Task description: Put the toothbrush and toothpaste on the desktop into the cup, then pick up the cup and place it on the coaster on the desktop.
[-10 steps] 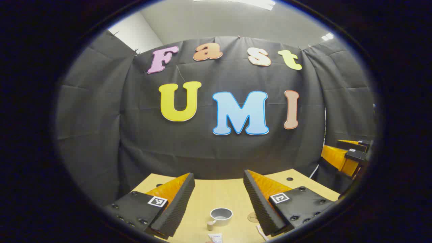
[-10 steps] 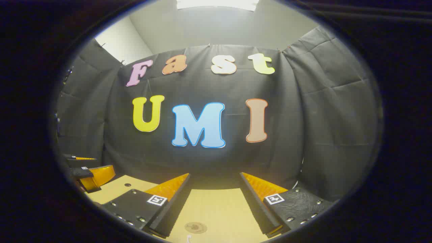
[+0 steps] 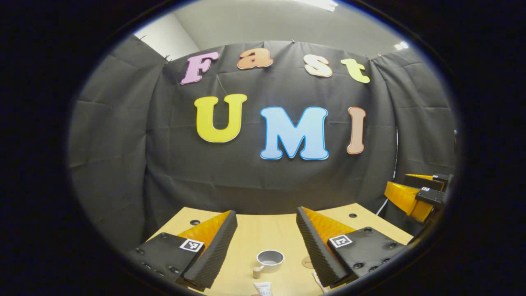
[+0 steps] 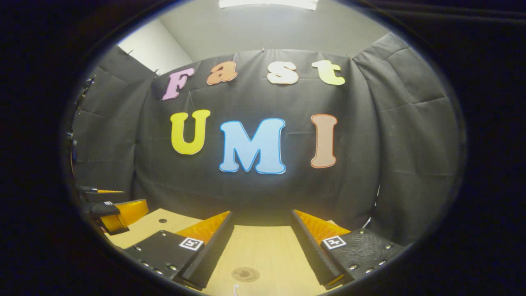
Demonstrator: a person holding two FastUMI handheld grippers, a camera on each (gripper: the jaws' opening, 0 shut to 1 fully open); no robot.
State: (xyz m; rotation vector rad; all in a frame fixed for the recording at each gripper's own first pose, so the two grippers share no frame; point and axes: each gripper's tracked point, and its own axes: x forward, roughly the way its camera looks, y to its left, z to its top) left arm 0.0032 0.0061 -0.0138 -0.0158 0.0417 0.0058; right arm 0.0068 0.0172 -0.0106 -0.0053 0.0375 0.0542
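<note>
Pre-grasp: left gripper (image 3: 266, 246) and right gripper (image 4: 261, 246) both spread, empty; next, descend to toothpaste (image 3: 263, 289) just before cup (image 3: 270, 260).

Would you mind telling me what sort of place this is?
Probably a staged recording booth: black cloth wall, light wooden desktop, and bathroom props set out, a grey cup and round coaster.

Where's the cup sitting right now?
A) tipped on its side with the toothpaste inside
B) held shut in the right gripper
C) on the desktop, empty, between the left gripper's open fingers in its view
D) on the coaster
C: in the left gripper view the cup stands upright on the desktop, nothing seen in it, framed by the left gripper, with the coaster bare beside it.
</note>
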